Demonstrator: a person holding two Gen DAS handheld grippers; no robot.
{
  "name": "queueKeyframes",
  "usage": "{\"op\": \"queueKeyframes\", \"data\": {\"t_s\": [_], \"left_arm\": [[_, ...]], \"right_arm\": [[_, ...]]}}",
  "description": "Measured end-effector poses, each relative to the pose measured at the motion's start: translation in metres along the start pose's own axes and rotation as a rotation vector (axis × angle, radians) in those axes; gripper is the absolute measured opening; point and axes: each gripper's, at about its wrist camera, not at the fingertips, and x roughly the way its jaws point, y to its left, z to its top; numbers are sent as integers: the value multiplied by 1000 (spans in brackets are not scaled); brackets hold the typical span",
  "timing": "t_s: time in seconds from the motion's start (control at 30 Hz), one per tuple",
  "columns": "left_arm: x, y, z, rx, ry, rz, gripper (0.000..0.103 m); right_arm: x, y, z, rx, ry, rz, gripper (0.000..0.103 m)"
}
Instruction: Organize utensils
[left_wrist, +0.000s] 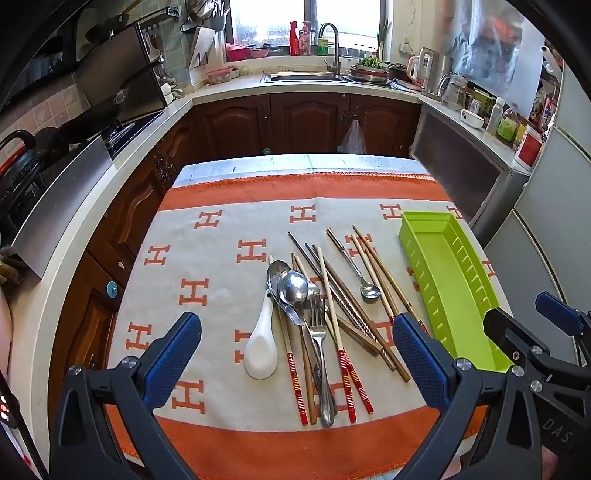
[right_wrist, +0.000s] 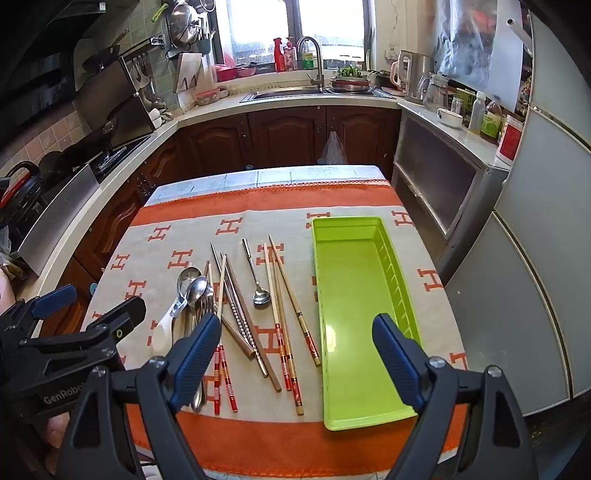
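A heap of utensils lies on the table: a white ceramic spoon, metal spoons, a fork, a small long-handled spoon and several chopsticks. An empty lime-green tray lies to their right; it also shows in the right wrist view. My left gripper is open and empty, above the near end of the heap. My right gripper is open and empty, above the chopsticks and the tray's left wall.
An orange-and-cream cloth covers the table. Dark wood cabinets, a sink with a tap and a stove ring the room. A grey fridge stands at the right.
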Motion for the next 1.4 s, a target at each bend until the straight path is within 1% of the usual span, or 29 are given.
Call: {"op": "queueKeyframes", "data": {"t_s": [0.33, 0.53, 0.73, 0.9, 1.1, 1.23, 1.4], "left_arm": [[0, 0, 0, -2, 8, -3, 102], [7, -4, -7, -6, 2, 5, 102], [2, -3, -6, -3, 14, 1, 102], [0, -4, -6, 11, 13, 17, 102], [-1, -2, -5, 5, 19, 13, 102], [-3, -1, -5, 4, 13, 14, 102], [1, 0, -4, 3, 30, -7, 102]], "right_arm": [[0, -2, -1, 1, 3, 1, 85], [2, 1, -1, 1, 3, 5, 85], [-1, -4, -1, 9, 3, 10, 85], [2, 1, -2, 11, 0, 11, 84], [7, 8, 2, 7, 1, 16, 84], [2, 3, -3, 13, -7, 36, 84], [2, -1, -3, 24, -5, 47, 84]]}}
